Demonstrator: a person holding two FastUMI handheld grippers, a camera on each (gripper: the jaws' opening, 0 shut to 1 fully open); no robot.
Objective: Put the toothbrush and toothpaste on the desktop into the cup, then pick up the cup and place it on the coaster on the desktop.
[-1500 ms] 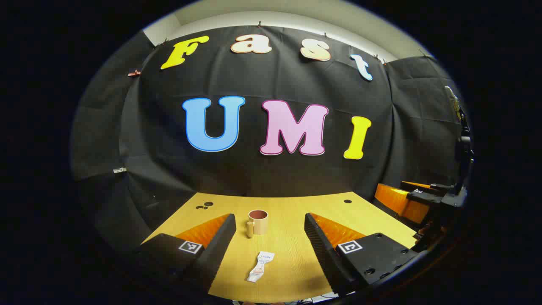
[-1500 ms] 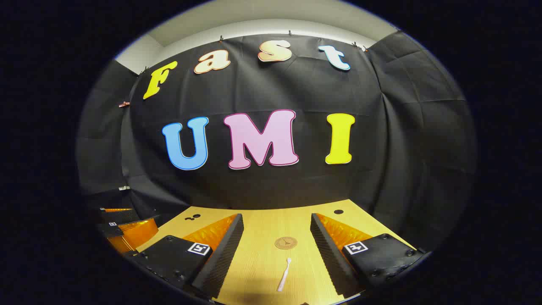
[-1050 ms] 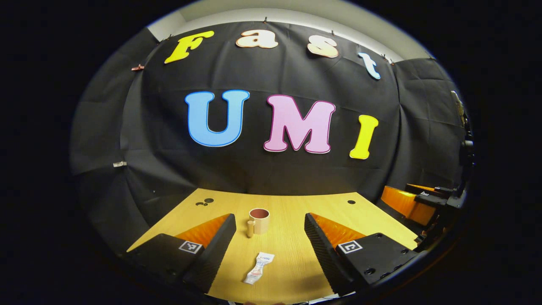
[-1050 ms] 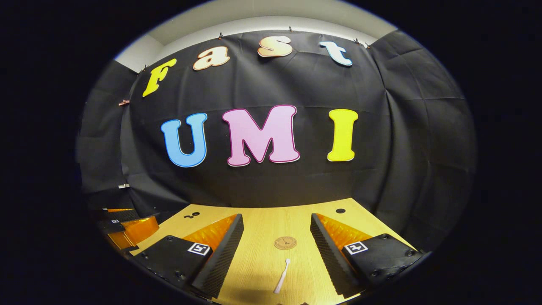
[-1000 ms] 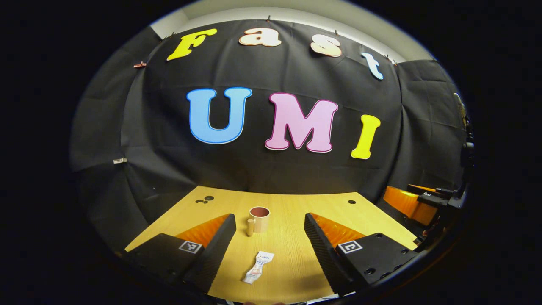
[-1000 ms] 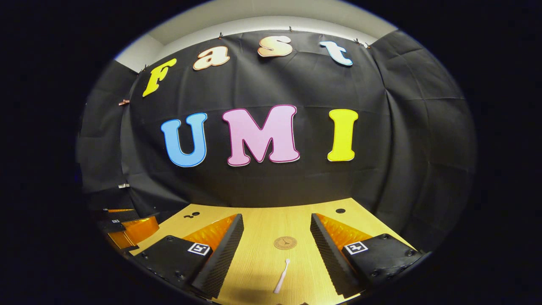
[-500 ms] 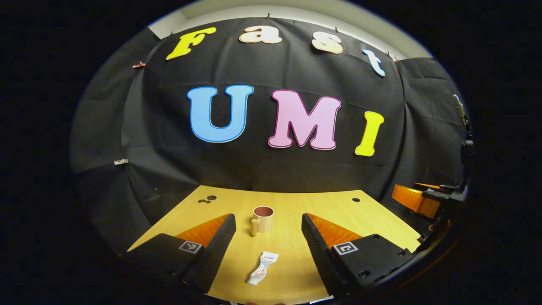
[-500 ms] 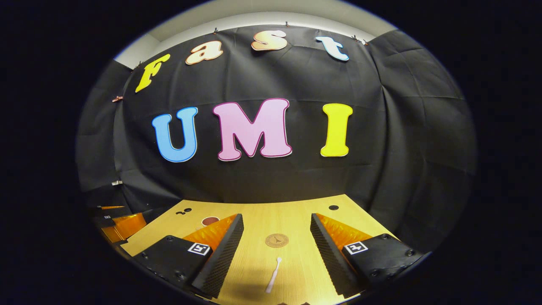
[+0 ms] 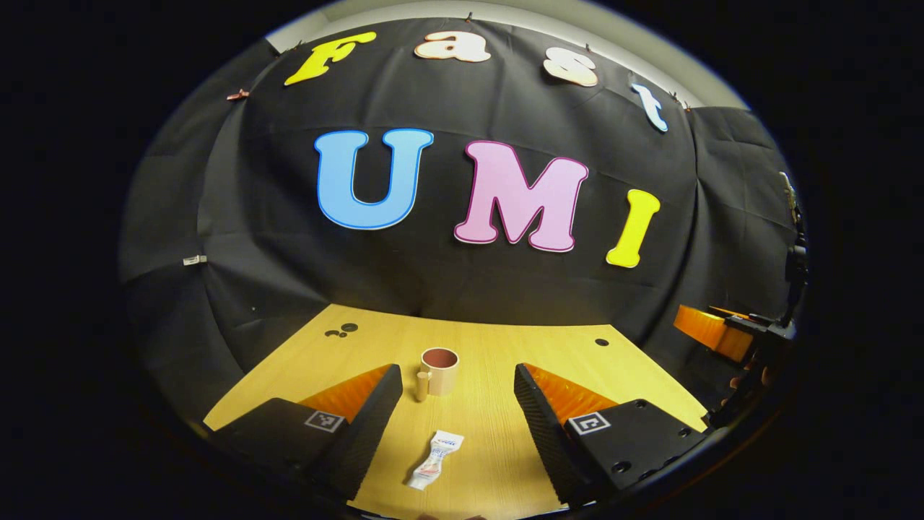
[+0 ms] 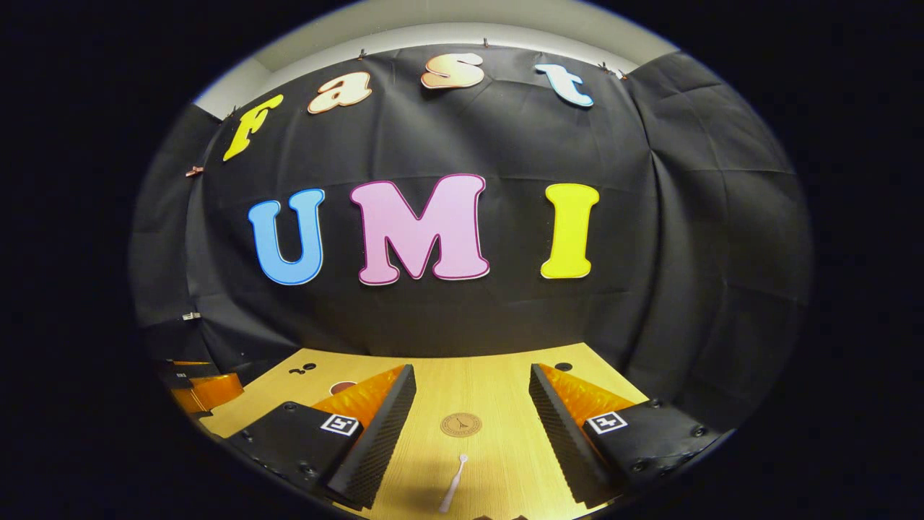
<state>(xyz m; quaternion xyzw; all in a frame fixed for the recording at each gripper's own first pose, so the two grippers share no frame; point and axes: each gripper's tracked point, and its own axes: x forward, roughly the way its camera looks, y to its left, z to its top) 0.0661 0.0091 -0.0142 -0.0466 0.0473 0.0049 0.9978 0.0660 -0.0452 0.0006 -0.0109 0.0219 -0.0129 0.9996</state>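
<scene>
In the left gripper view a tan cup with a dark pink inside stands upright on the wooden desktop, its handle to the left. A crumpled white toothpaste tube lies nearer, between the fingers of my open left gripper. In the right gripper view a white toothbrush lies on the desktop between the fingers of my open right gripper. A round brown coaster sits just beyond it. The cup's rim peeks over the left finger.
The black cloth wall closes the desk's far side. Small dark holes mark the far left and far right of the desktop. The other gripper's orange part shows at the right edge of the left gripper view.
Both views have shifted slightly as the hands drift. In the right gripper view the coaster and toothbrush slid left and the cup's rim came into sight. Both grippers stayed open.
</scene>
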